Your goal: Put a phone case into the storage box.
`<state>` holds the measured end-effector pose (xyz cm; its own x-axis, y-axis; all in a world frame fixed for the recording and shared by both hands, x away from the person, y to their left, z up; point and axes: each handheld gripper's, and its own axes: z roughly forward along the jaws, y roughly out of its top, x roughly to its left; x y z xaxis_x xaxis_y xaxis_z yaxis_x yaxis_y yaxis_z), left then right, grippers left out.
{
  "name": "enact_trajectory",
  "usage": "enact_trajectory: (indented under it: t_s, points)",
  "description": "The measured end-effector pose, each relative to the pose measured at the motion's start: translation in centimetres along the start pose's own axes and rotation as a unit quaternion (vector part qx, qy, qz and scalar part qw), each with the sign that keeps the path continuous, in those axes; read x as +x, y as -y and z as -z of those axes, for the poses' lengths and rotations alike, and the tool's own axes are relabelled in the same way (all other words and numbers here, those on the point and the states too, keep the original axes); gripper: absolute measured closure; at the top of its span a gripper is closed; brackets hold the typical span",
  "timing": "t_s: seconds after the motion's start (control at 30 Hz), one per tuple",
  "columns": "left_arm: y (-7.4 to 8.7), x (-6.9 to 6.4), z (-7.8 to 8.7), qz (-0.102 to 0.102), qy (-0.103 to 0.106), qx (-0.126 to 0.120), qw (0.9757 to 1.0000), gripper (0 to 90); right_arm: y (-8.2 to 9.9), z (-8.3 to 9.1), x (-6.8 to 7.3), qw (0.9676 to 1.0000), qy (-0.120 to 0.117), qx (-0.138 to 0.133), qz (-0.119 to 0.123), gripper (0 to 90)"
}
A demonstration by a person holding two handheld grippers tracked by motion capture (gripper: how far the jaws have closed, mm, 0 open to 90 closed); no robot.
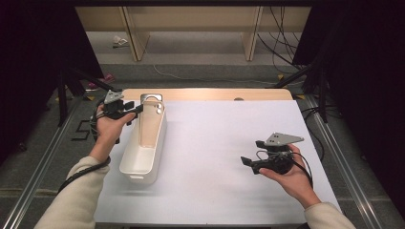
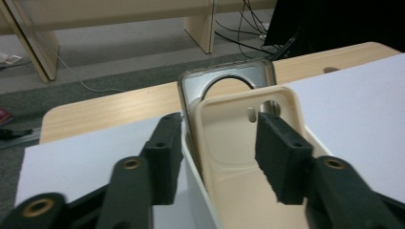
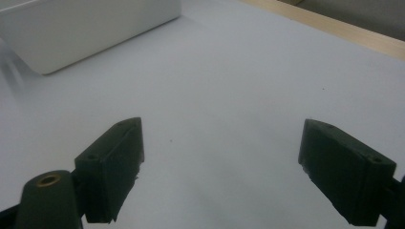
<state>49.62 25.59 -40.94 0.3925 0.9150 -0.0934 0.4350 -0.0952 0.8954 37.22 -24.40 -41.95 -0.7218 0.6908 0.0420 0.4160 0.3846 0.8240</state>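
My left gripper jaws stand part-open astride the white bin wall and the cream phone case, pressing nothing. Next I judge: lift clear; my right gripper waits, jaws wide, above the tabletop.

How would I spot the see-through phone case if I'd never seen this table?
Find the white bin on the left of the table. Two phone cases stand at its far end, by the left gripper. The clear case is the back one, shiny and see-through; the beige case before it is solid.

a white sheet covers the wooden counter; beyond it, grey floor, black cables and pale wooden furniture legs.
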Motion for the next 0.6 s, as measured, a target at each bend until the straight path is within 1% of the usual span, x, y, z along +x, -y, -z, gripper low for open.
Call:
enact_trajectory:
  t_s: [0.07,0.2,0.27,0.3,0.4,0.47,0.5,0.53,0.57,0.6]
  points:
    - [0.1,-0.1,0.4,0.012,0.003,0.001,0.9999,43.9,0.0,0.0,0.0,1.0,0.0,0.0,0.0,16.3]
    - [0.1,-0.4,1.2,0.022,0.005,-0.002,0.9997,31.2,0.0,0.0,0.0,1.0,0.001,0.0,-0.001,16.3]
    - [0.1,-0.5,1.6,0.03,0.013,-0.008,0.9994,30.2,0.0,0.0,0.0,1.0,0.001,0.0,-0.001,16.3]
    - [0.1,-0.5,1.9,0.033,0.013,-0.01,0.9993,29.9,0.0,0.0,0.0,1.0,0.001,0.0,-0.001,16.3]
    - [0.0,-0.7,2.3,0.035,0.016,-0.01,0.9992,26.1,0.0,0.0,0.0,1.0,0.001,0.001,-0.001,16.3]
    - [-0.1,-0.9,2.5,0.039,0.016,-0.002,0.9991,20.1,0.0,0.0,0.0,1.0,0.0,0.001,0.0,16.3]
    - [0.0,-0.9,2.6,0.037,0.02,0.002,0.9991,20.1,0.0,0.0,0.0,1.0,0.001,0.001,-0.001,16.3]
    - [0.0,-1.0,2.7,0.035,0.023,0.003,0.9991,21.4,0.0,0.0,0.0,1.0,0.001,0.001,-0.001,16.3]
    - [0.0,-1.1,2.9,0.036,0.032,0.004,0.9988,23.6,0.0,0.0,0.0,1.0,0.001,0.001,-0.001,16.3]
    - [0.1,-1.2,3.0,0.035,0.034,0.006,0.9988,25.2,0.0,0.0,0.0,1.0,0.001,0.001,-0.001,16.3]
